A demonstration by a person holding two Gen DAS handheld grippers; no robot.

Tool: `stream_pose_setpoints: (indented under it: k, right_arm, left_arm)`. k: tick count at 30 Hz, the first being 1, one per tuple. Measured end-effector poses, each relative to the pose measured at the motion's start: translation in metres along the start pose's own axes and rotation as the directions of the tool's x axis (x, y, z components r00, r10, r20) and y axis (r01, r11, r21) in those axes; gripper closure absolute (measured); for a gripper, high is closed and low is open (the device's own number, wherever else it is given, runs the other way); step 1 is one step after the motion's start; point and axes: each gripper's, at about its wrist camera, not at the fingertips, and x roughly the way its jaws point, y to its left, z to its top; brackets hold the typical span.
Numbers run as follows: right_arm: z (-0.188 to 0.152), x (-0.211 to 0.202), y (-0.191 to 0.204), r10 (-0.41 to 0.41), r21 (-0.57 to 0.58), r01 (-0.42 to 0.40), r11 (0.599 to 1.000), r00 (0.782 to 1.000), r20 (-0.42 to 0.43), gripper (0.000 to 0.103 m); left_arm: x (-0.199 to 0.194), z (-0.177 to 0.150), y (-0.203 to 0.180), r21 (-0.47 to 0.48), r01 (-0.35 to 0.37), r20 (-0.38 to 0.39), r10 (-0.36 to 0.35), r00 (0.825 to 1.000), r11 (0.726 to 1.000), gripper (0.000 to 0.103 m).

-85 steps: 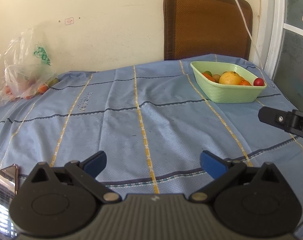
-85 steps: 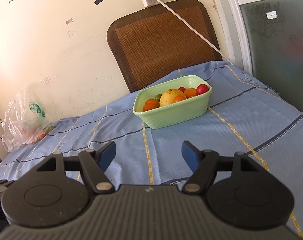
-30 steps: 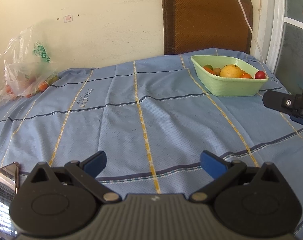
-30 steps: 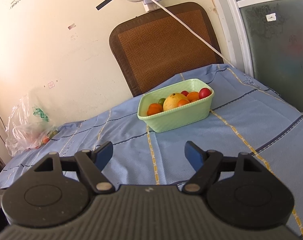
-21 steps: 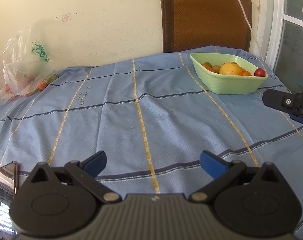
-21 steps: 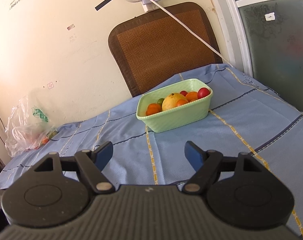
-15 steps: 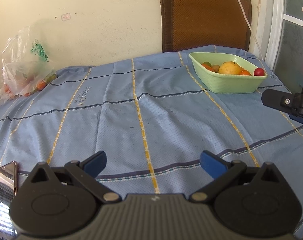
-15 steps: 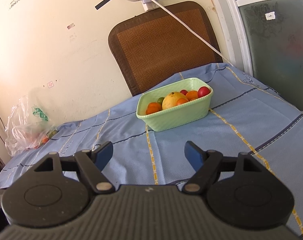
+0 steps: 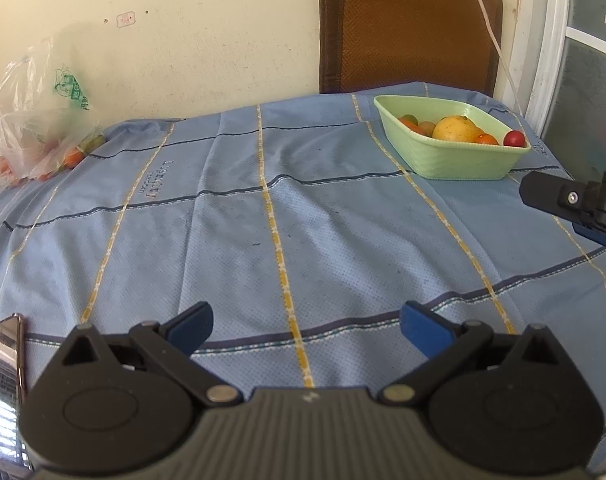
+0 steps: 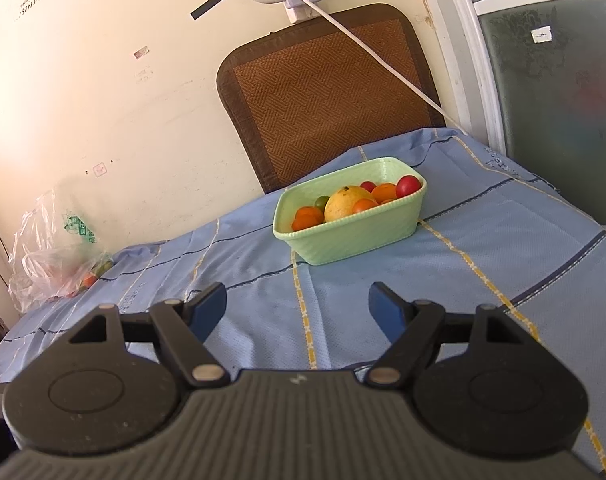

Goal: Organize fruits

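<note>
Evidently the blue checked tablecloth (image 9: 231,240) lies bare because the fruit already sits gathered in the green basket (image 10: 355,236) at its far right, while left gripper (image 9: 305,326) and right gripper (image 10: 297,304) hover wide open, empty, near the front edge.

Black tongs (image 9: 305,326), blue fingertips (image 9: 421,330)

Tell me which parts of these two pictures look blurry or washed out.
Left wrist view: the plastic bag at far left is soft and hazy, and dark vignetting cuts the corners. Right wrist view: the wall glares pale at left, while the green basket stays sharp.
</note>
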Motion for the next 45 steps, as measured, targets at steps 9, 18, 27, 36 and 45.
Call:
stream_pose_setpoints:
  k: [9,18,27,36,45]
  right_arm:
    - [-0.0008,-0.0002,-0.0003,0.0,0.004,0.0,1.0,1.0,0.0,0.023]
    - [-0.0019,-0.0003,-0.0006,-0.001,0.006,0.001,1.0,1.0,0.001,0.023]
    - [-0.0011,-0.0016,0.0004,0.002,0.004,-0.002,1.0,1.0,0.005,0.023]
    - [-0.0003,-0.0032,0.0015,0.001,0.004,-0.001,1.0,1.0,0.012,0.023]
    - [0.0003,-0.0031,0.0007,0.003,0.005,-0.003,1.0,1.0,0.012,0.023]
  left_arm:
    - [0.0004,0.0004,0.001,-0.003,0.003,-0.005,-0.003,1.0,1.0,0.0]
    - [0.0004,0.0004,0.0016,-0.011,0.008,-0.009,-0.008,1.0,1.0,0.0]
    - [0.0004,0.0005,0.0019,-0.011,0.008,-0.009,-0.008,1.0,1.0,0.0]
    - [-0.0019,0.0015,0.0007,-0.009,0.003,-0.004,-0.003,1.0,1.0,0.0]
    - [-0.0027,0.0014,-0.0017,-0.004,-0.001,-0.001,0.001,1.0,1.0,0.0]
